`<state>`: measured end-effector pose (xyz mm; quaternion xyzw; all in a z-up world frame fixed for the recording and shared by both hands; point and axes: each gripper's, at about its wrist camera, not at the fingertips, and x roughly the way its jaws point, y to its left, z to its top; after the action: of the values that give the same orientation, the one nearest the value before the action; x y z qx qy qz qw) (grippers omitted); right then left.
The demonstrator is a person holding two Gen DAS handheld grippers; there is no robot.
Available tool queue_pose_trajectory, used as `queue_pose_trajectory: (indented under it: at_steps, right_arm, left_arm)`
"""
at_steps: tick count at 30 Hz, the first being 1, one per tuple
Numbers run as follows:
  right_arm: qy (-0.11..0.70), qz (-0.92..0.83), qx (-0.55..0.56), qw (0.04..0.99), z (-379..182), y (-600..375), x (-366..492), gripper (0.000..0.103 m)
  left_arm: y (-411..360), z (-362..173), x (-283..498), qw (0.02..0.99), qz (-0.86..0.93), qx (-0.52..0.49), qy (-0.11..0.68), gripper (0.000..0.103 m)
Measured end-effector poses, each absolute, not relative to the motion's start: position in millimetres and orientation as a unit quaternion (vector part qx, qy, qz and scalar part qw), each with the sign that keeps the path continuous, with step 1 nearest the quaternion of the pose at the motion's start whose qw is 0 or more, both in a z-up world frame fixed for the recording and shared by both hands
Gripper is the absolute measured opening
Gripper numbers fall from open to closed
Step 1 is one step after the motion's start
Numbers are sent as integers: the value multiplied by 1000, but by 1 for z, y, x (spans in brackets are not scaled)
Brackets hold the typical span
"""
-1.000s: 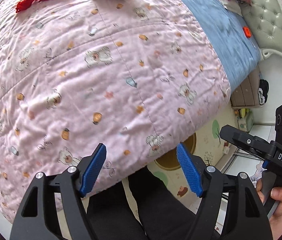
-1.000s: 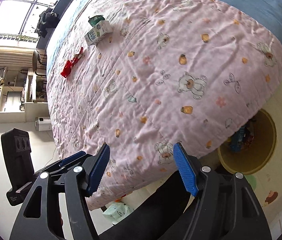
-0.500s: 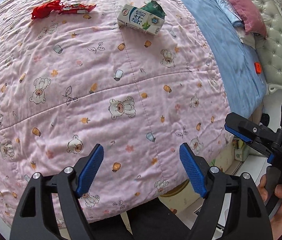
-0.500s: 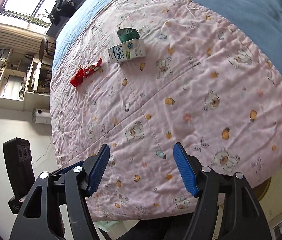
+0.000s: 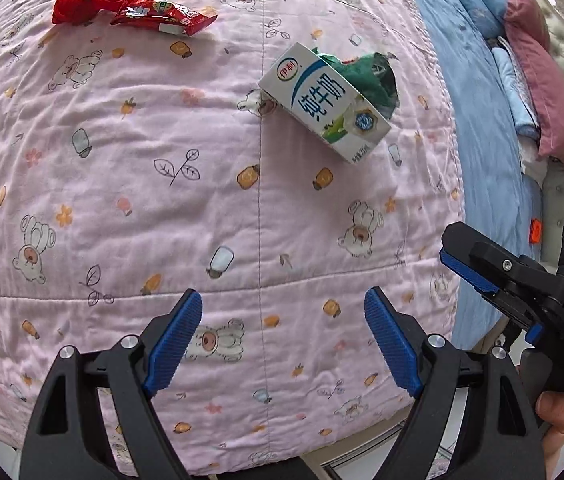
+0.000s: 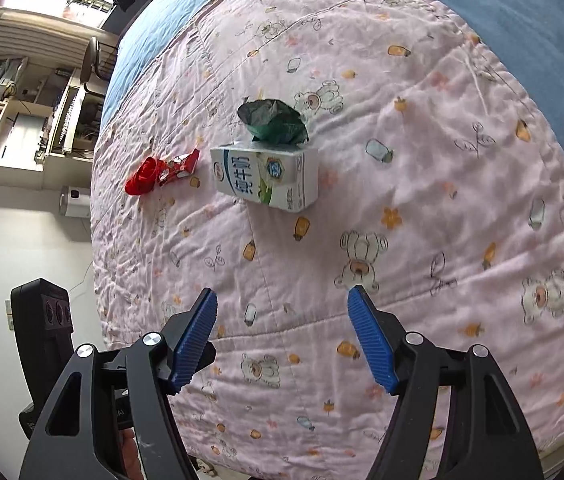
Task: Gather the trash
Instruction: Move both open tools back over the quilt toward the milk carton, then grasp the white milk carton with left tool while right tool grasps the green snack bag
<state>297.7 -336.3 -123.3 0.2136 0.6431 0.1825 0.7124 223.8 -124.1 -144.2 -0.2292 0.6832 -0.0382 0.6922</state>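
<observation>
Both empty, spread wide: left hand-held gripper (image 5: 283,316), jaws just opening further, and right hand-held gripper (image 6: 282,312) hover over the pink quilt (image 5: 122,200), lining up on the milk carton (image 5: 324,106), green wrapper (image 6: 274,122) and red wrapper (image 5: 154,14) lying ahead.

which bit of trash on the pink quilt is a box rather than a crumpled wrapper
The white milk carton lying on its side: rigid and boxy, unlike the crumpled green wrapper behind it and the red snack wrapper.
</observation>
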Motion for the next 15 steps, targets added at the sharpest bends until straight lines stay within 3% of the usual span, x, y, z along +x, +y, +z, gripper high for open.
queue_pose_trajectory:
  at_steps: [15]
  right_arm:
    - [618, 188, 54, 761, -164, -271, 417, 78]
  left_arm:
    - [-106, -199, 289, 653, 13, -307, 692, 83]
